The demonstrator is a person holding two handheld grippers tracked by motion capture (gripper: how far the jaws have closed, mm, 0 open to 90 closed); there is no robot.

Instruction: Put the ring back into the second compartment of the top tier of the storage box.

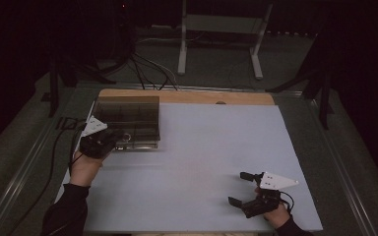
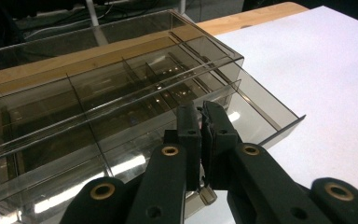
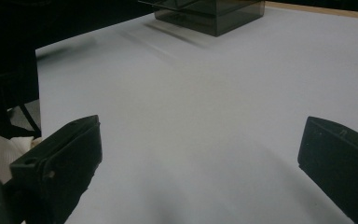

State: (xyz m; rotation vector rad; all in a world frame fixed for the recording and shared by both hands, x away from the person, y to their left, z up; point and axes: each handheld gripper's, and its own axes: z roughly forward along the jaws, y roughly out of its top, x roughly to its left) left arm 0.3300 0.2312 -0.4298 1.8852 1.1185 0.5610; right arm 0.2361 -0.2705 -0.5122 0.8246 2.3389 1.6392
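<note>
Fingers (image 2: 200, 122) pinched on drawer (image 2: 242, 100) front edge, white tabletop (image 2: 326, 70) alongside.

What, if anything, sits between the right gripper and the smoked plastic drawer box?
Nothing visible. Bare white table surface runs from the open right gripper to the drawer box at the far left corner. The left gripper is already there, jaws shut at the drawer's front edge.
</note>
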